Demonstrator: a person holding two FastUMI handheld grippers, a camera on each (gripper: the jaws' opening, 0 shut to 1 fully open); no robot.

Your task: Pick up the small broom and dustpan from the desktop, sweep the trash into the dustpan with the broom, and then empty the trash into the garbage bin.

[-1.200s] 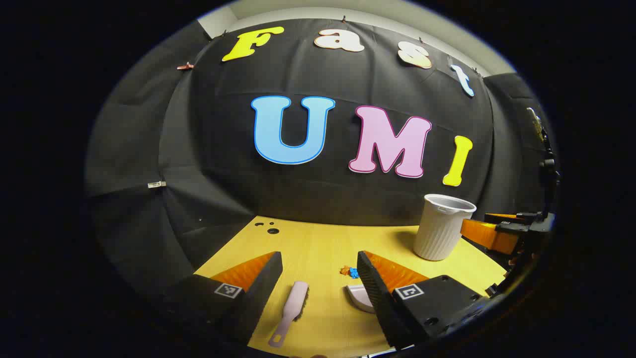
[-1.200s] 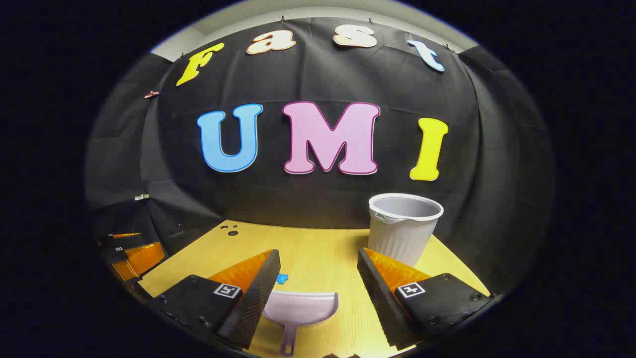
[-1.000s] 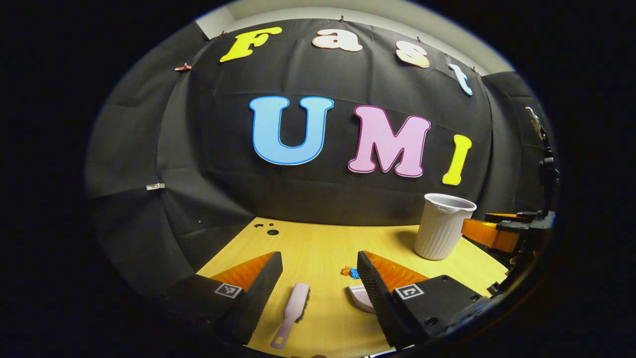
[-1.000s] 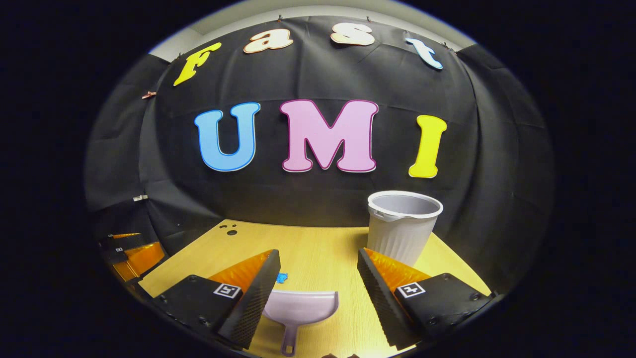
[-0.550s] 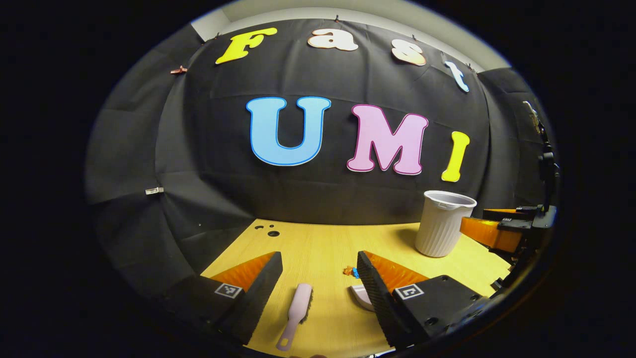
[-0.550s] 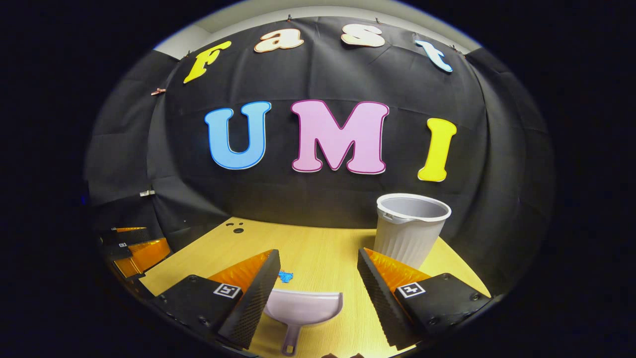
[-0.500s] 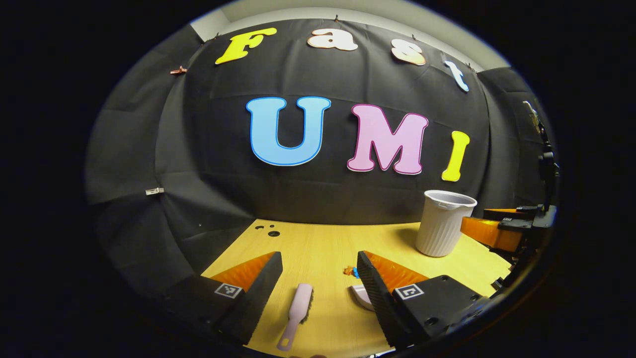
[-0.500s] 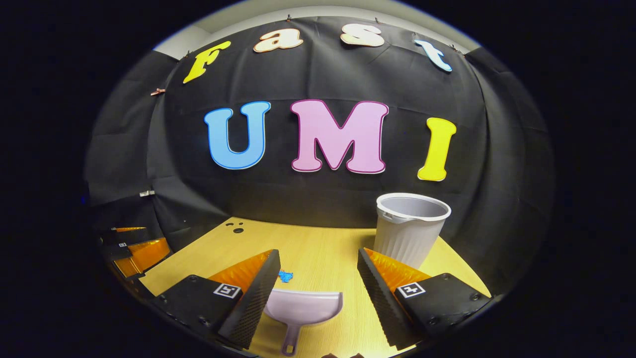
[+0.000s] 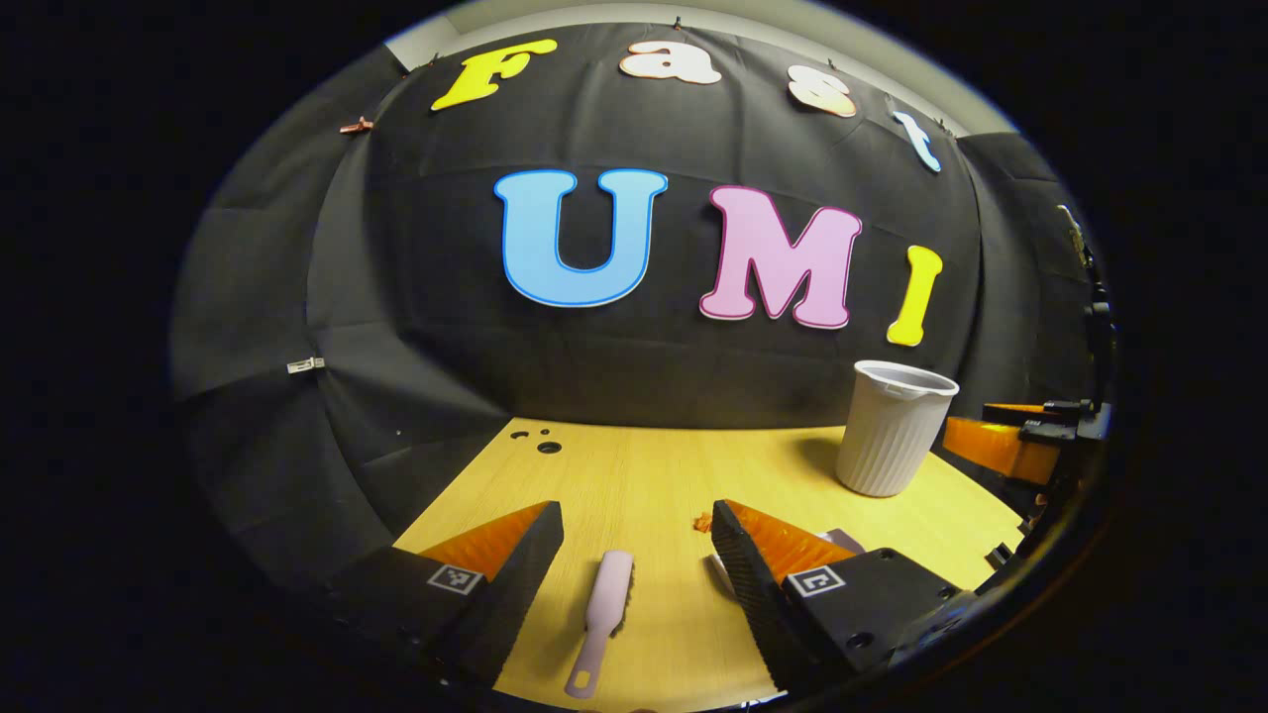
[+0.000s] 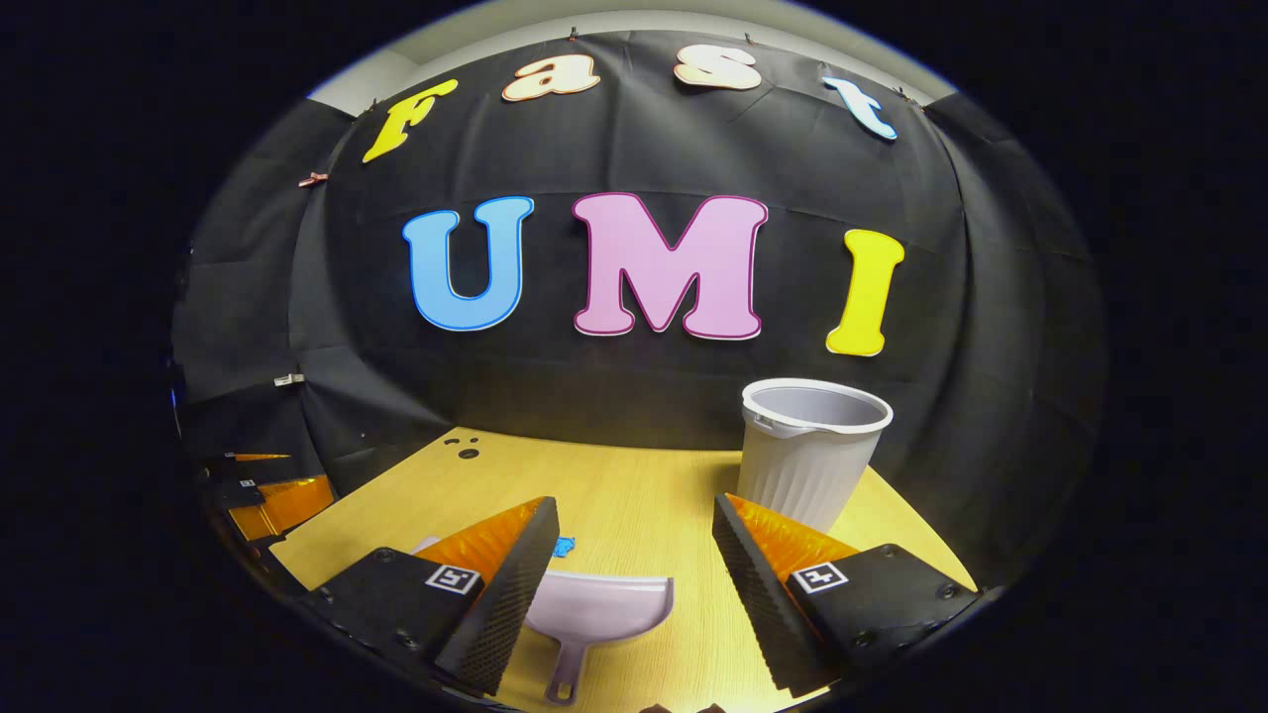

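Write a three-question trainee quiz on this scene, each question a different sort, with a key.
1. True or false: the left gripper is shut on the broom.
2. Multiple choice: the dustpan between the right gripper's fingers is A) lifted, B) flat on the desktop, C) in the bin.
3. Fill in: the garbage bin stands ____, open end up.

Key: 1 false, it is open, the broom lying between its fingers; 2 B; 3 upright.
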